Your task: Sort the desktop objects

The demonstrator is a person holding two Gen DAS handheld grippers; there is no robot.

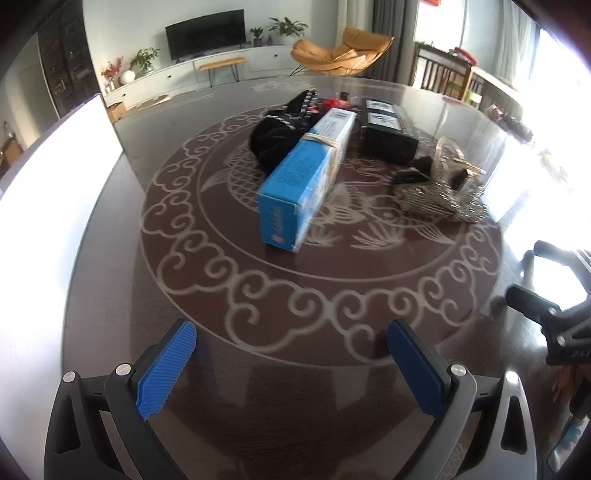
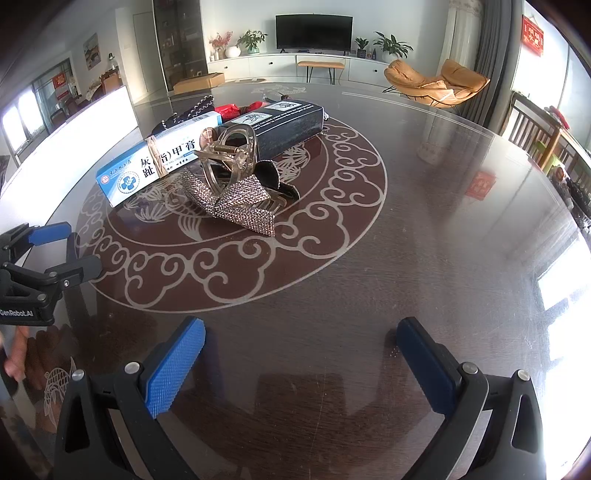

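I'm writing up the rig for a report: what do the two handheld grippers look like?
Both the left gripper and the right gripper have black frames with silver rivets and jaws faced with blue knurled pads. White "GenRobot.AI" lettering marks the left gripper's body in the right wrist view.

Blue-and-white box (image 1: 301, 184), black box (image 1: 388, 138), silver-studded bow clip (image 2: 236, 201), dark table with pale cloud scrollwork (image 2: 369, 295)

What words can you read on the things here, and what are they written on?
"灰(趾指)甲膏": blue and white box.
"GenRobot.AI": left gripper, on its body.
White print on the black box: too blurred to read.
Small print on the blue and white box: too small.
Red wall hanging: characters too blurred.
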